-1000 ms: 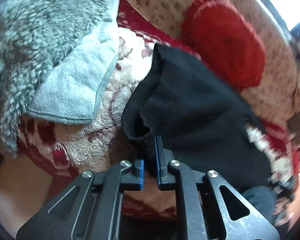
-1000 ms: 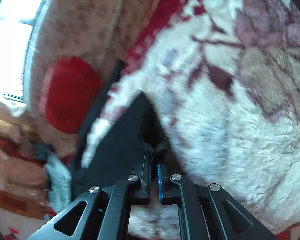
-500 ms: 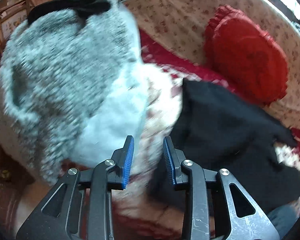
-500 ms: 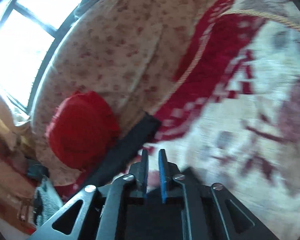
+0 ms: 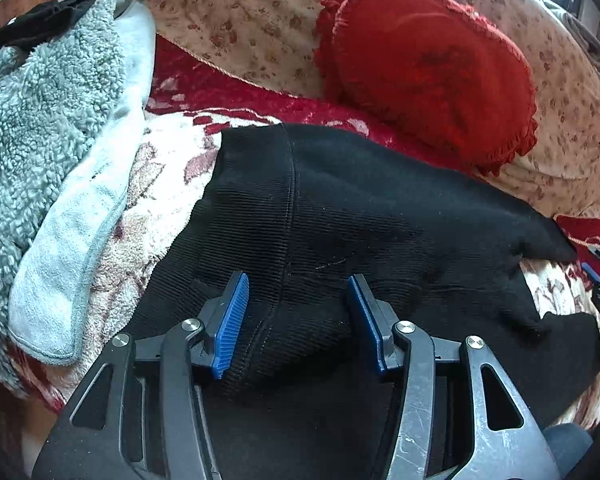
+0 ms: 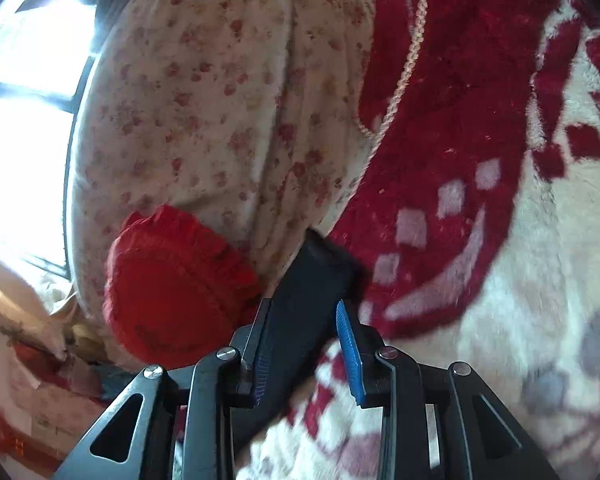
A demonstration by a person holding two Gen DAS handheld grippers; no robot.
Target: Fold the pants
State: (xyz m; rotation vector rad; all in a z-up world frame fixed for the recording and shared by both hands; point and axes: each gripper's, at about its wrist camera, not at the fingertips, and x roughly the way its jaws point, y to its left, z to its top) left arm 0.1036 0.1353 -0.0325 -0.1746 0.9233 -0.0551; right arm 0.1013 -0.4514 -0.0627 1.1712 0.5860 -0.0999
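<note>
The black pants (image 5: 380,220) are laid across the red and cream blanket (image 5: 168,184) of a sofa or bed, in front of the red cushion (image 5: 428,60), and a fold seems to be already made, because a doubled, rounded edge is seen near the left tool (image 5: 296,320).

The jaws of the left tool are opening; its blue pads (image 5: 232,320) stand apart on both sides of that ribbed edge and no pressing on the cloth is seen. The jaws of the right tool (image 6: 304,356) are opening too, and a narrow black end of the pants is seen between them, close to the left pad, but whether it is touched there cannot be told.

Some risks can be judged from here. If the tools are pulled away while the ribbed knit is still caught on a pad, the edge can be dragged and the fold opened again. The blanket is thick and fluffy, so it can be pinched together with the pants at the next grasp. The grey fleece garment (image 5: 40,120) lies just beside the pants on the left and can be caught by mistake. The far end near the cushion is partly hidden, so an uneven fold can be missed.
</note>
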